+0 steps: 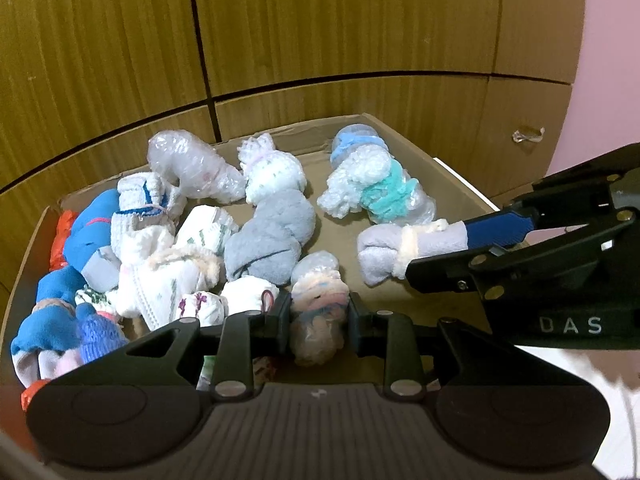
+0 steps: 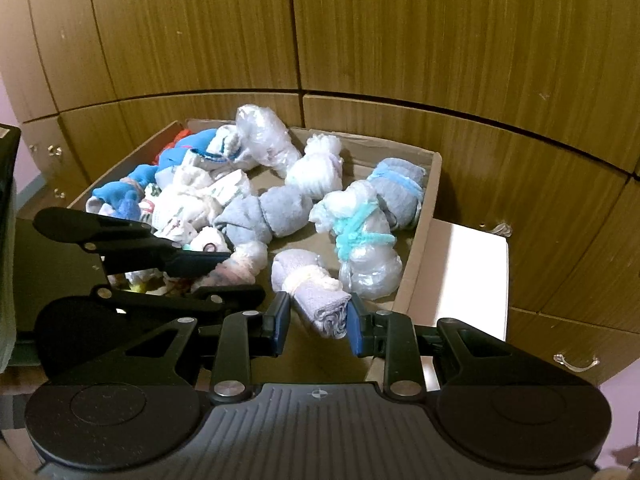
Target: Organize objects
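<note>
Left gripper [image 1: 319, 316] pinches a plastic-wrapped bundle [image 1: 318, 304], pads pressed on both sides. Right gripper [image 2: 318, 320] is clamped on a lilac roll [image 2: 316, 292] tied w/ cream yarn — its blue pad [image 1: 496, 230] grips the roll's end. Both bundles sit low in a cardboard box [image 2: 416, 248], near its front. Behind them: grey sock [image 1: 272, 236], teal-tied bundle [image 2: 360, 240], more rolled socks at left — wood cabinets [image 1: 320, 20] beyond.

Both wrist cameras sit just behind their claws, angled down into the cardboard box [image 1: 460, 184] of bundled socks at close range, wooden cabinet doors [image 2: 440, 40] beyond. Each view catches the other claw beside it.
</note>
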`<action>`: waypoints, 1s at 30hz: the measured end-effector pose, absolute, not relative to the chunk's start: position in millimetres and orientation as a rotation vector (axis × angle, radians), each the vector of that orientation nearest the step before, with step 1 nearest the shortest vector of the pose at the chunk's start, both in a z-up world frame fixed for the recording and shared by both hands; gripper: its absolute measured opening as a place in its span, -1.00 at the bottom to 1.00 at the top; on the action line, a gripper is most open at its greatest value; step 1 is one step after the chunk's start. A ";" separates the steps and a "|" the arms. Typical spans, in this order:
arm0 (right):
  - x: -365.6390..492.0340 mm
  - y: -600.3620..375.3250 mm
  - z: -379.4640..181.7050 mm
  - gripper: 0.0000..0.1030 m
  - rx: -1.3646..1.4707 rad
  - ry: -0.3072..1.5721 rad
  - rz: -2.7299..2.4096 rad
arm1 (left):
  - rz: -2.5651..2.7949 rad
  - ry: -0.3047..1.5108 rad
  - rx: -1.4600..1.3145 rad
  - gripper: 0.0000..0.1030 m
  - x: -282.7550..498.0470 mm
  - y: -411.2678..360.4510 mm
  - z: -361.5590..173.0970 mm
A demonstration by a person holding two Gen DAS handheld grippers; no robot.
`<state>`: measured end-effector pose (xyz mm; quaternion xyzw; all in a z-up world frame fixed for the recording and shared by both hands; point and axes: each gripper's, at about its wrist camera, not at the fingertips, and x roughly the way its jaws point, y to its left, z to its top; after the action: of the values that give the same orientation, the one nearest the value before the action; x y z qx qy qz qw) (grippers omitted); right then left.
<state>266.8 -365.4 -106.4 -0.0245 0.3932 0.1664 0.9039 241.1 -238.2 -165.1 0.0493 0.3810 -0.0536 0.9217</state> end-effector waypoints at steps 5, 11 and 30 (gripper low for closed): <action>267.2 -364.9 -105.5 -0.29 -0.078 0.806 0.340 | -0.110 0.790 0.074 -0.42 239.8 -235.8 -164.5; 267.7 -364.8 -102.7 -0.23 -0.100 0.808 0.332 | -0.111 0.807 0.039 -0.24 239.7 -233.8 -163.2; 206.4 -369.1 -68.4 0.53 -0.028 0.729 0.308 | -0.024 0.771 -0.040 0.97 175.8 -220.2 -127.3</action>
<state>206.4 -369.1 -68.4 -0.0134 0.3549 0.1502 0.9226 175.8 -220.2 -127.3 -0.0193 0.3762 -0.0116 0.9263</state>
